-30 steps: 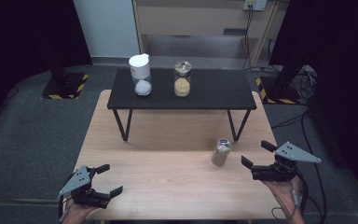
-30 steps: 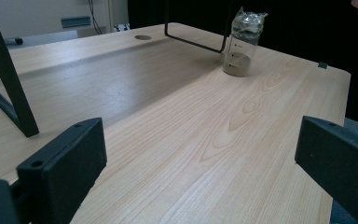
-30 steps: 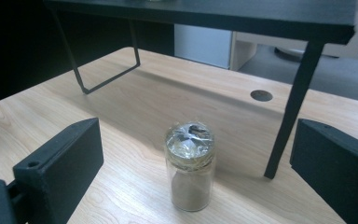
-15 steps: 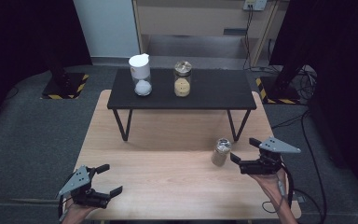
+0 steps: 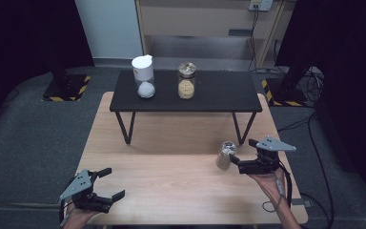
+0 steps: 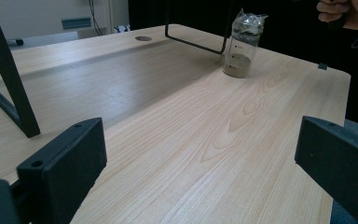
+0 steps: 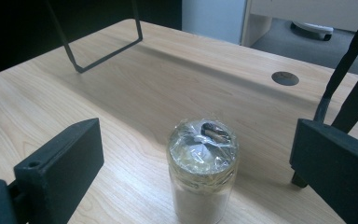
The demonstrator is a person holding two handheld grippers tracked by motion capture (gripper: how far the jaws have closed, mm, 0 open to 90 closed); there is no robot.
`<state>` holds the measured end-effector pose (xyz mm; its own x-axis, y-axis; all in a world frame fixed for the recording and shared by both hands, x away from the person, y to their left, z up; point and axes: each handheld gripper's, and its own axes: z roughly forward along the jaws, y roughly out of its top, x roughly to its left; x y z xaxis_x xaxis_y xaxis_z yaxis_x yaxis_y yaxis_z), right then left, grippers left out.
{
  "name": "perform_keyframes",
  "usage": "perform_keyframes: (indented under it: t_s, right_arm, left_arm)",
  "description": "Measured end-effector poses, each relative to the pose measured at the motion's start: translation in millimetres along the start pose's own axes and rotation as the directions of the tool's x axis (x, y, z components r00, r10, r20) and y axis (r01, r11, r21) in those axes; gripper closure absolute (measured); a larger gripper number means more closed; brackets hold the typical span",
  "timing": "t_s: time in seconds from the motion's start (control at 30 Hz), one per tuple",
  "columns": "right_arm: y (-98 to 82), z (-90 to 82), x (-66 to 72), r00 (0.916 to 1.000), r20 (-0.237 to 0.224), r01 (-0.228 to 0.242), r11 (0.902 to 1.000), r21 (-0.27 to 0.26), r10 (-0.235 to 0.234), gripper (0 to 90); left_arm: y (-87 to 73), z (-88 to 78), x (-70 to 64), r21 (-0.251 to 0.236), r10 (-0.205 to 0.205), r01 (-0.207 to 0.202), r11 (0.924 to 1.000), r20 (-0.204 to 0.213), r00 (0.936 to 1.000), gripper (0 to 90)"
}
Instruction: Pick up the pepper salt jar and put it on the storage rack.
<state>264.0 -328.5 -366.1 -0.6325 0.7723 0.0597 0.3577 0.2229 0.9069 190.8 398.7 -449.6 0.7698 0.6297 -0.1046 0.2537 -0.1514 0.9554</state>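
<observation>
One small glass jar, hard, smooth, breakable and foil-topped, was seen upright on the bench between the right gripper's wide-spread jaws, best gripped mid-body.

The high view looks forward and down from above my side of the counter, taking in its whole top. My left camera sits low, looking across the boards to the small jar far off. My right camera looks down close on that same jar, which all three views share.
</observation>
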Motion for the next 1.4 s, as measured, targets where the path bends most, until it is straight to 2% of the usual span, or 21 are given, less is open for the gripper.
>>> perform_keyframes:
  t_s: [0.2, 1.13, 1.27, 1.4]
  right_arm:
    - [-1.4, 12.0, -1.5, 1.0, 0.002, -0.008, 0.9998, 0.018, 0.008, 3.5]
    - [-4.2, 64.9, -2.8, 0.9996, 0.027, 0.005, 0.9943, 0.106, -0.008, 7.6]
    - [-5.2, 69.2, -2.0, 0.9994, 0.034, 0.006, 0.9926, 0.121, -0.01, 12.9]
    - [-6.7, 72.4, -1.4, 0.9994, 0.033, 0.009, 0.9904, 0.138, -0.014, 27.9]
  left_arm:
    - [0.4, 0.1, -0.1, 0.001, 0.002, -0.002, 1.0, 0.0, 1.0, 1.2]
    - [0.6, -0.7, -1.4, 0.002, 0.006, -0.006, 1.0, -0.004, 1.0, 1.2]
    - [0.8, -0.5, -1.6, 0.003, 0.007, -0.007, 1.0, -0.003, 1.0, 1.2]
    - [0.5, -0.5, -1.3, 0.001, 0.003, -0.003, 1.0, -0.004, 1.0, 1.2]
